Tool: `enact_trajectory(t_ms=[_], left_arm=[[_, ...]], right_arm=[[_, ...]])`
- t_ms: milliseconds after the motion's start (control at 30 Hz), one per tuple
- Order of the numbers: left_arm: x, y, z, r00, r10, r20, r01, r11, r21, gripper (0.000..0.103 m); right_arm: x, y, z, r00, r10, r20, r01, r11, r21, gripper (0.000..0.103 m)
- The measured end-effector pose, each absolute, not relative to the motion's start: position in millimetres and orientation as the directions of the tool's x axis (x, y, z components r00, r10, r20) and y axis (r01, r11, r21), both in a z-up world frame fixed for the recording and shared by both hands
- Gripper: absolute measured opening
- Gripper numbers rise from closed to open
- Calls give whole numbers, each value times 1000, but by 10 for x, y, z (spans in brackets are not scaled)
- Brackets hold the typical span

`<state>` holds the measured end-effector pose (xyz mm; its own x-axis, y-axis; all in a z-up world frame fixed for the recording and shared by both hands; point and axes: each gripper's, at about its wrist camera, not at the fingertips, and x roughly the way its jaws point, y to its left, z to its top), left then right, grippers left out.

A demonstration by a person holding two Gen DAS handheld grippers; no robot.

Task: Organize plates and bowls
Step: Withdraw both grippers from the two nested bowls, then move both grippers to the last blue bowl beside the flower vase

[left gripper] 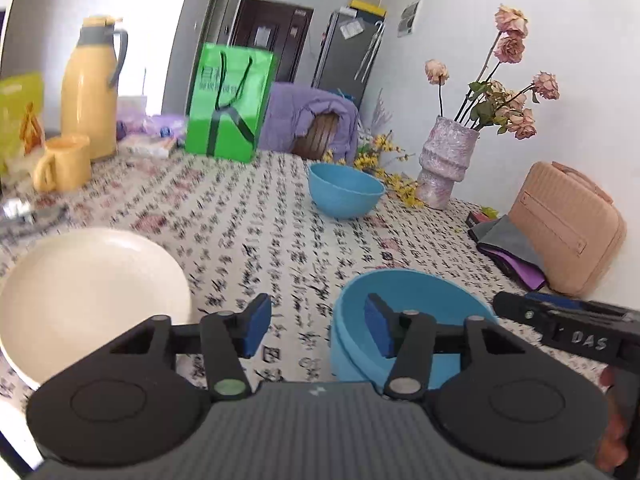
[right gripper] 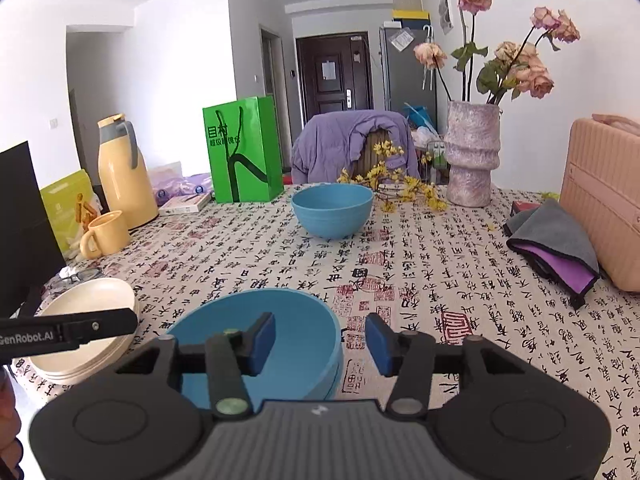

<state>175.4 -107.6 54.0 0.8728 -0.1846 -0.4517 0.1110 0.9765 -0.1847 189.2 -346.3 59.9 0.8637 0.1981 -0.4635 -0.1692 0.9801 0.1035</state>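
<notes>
A: What is shown at the near table edge?

B: Both tools are seen released. The left gripper (left gripper: 318,330) is held with jaws apart and nothing between them, over the printed tablecloth (left gripper: 256,216); the right gripper (right gripper: 320,344) is likewise spread and empty. The near blue bowls (right gripper: 260,336), apparently two nested, are set beside the stack of cream plates (right gripper: 86,312).

A: And which step is judged to be in hand?

B: A placement appears finished. The far blue bowl (right gripper: 332,210), left well apart near the vase (right gripper: 472,152), is likely to be fetched next; a long reach and a firm rim pinch would be called for.
</notes>
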Motion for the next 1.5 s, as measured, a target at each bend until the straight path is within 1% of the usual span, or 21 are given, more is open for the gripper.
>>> enact_trajectory(t_ms=[67, 100, 133, 200, 267, 300, 367, 433, 533, 600, 700, 900, 1100, 1333, 1500], left_arm=[[1592, -1082, 498, 909, -130, -397, 106, 991, -81, 78], [1515, -1076, 471, 917, -110, -383, 102, 994, -43, 80], [1464, -1066, 445, 919, -103, -381, 100, 995, -28, 83], [1348, -1006, 378, 907, -116, -405, 108, 993, -43, 87], [1243, -955, 310, 896, -122, -426, 101, 992, -71, 88], [1178, -935, 275, 893, -121, -433, 97, 992, -77, 89], [1030, -889, 196, 890, -112, -441, 84, 993, -82, 96], [903, -856, 150, 891, -100, -444, 68, 994, -88, 99], [758, -800, 90, 885, -85, -458, 47, 994, -94, 100], [693, -776, 68, 885, -73, -459, 36, 995, -89, 100], [642, -773, 63, 887, -68, -456, 34, 996, -84, 100], [620, -821, 94, 892, -79, -445, 51, 996, -75, 100], [679, -839, 92, 889, -76, -452, 49, 996, -72, 100], [861, -840, 160, 887, -68, -456, 44, 997, -62, 100], [1072, -849, 283, 895, -84, -439, 60, 996, -67, 100]], right_arm=[[1713, -3476, 581, 889, 186, -418, -166, 983, 84, 74], [1632, -3479, 564, 899, 177, -401, -163, 984, 70, 77], [1530, -3481, 541, 908, 165, -385, -158, 986, 50, 79], [1385, -3491, 480, 916, 150, -372, -149, 988, 31, 80], [1246, -3505, 413, 918, 149, -368, -148, 989, 31, 88], [1182, -3514, 379, 918, 150, -367, -146, 989, 41, 88], [1062, -3517, 311, 921, 156, -356, -144, 988, 60, 88], [936, -3500, 233, 924, 161, -348, -150, 987, 59, 90], [757, -3436, 104, 931, 167, -326, -165, 986, 32, 97], [662, -3399, 31, 935, 164, -316, -169, 985, 11, 97], [552, -3351, -54, 931, 170, -324, -183, 983, -9, 97], [448, -3388, -79, 935, 155, -319, -165, 986, -7, 98], [516, -3461, -81, 939, 134, -317, -138, 990, 10, 98], [700, -3510, -106, 934, 122, -337, -124, 992, 16, 98], [873, -3652, -17, 942, 103, -318, -96, 995, 36, 98]])
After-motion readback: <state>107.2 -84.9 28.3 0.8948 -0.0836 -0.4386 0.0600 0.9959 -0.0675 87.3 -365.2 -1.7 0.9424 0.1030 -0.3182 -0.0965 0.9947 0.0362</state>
